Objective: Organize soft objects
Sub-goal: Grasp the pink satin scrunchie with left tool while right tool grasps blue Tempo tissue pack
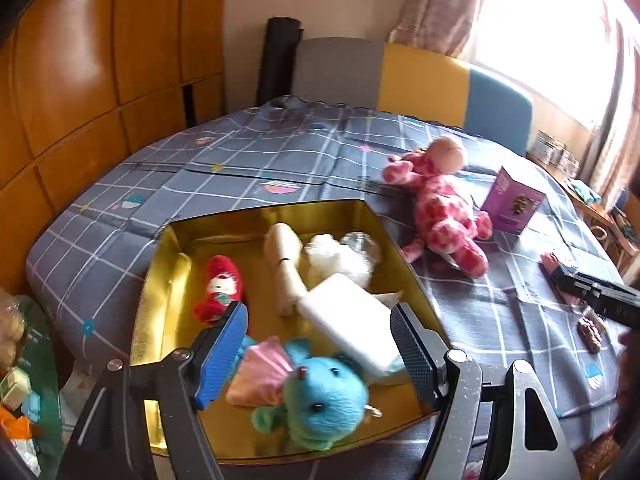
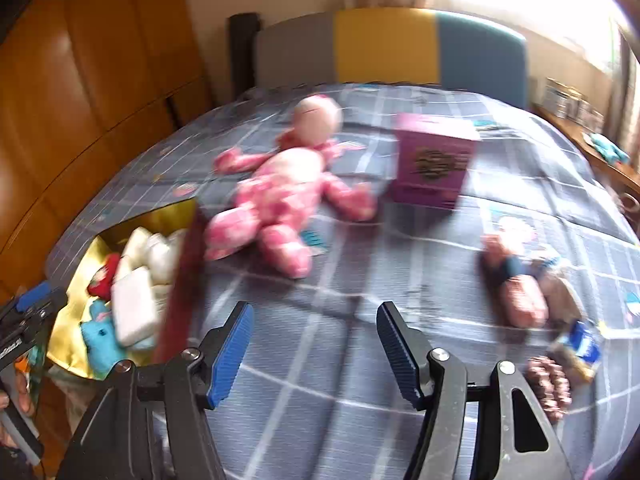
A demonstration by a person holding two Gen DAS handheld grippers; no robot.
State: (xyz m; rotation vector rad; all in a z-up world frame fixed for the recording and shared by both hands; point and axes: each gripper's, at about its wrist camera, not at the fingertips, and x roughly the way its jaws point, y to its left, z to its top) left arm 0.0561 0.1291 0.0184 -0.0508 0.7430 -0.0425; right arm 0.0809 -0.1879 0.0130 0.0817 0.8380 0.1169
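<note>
A gold box (image 1: pixel 168 280) on the checked cloth holds a blue plush elephant (image 1: pixel 316 400), a red plush (image 1: pixel 220 288), a white sponge block (image 1: pixel 348 320), a cream roll (image 1: pixel 284 264) and a white fluffy ball (image 1: pixel 340 256). My left gripper (image 1: pixel 316 344) is open just above the box, over the elephant, holding nothing. A pink spotted plush (image 1: pixel 444 216) (image 2: pixel 280 196) lies on the cloth right of the box (image 2: pixel 76 312). My right gripper (image 2: pixel 314 344) is open and empty above the bare cloth, short of the pink plush.
A purple carton (image 2: pixel 432 160) (image 1: pixel 512 204) stands right of the pink plush. Wrapped snacks and small packets (image 2: pixel 520 292) lie at the right. A grey, yellow and blue chair back (image 2: pixel 384 44) stands behind the table. Wooden cabinets (image 1: pixel 80 80) are on the left.
</note>
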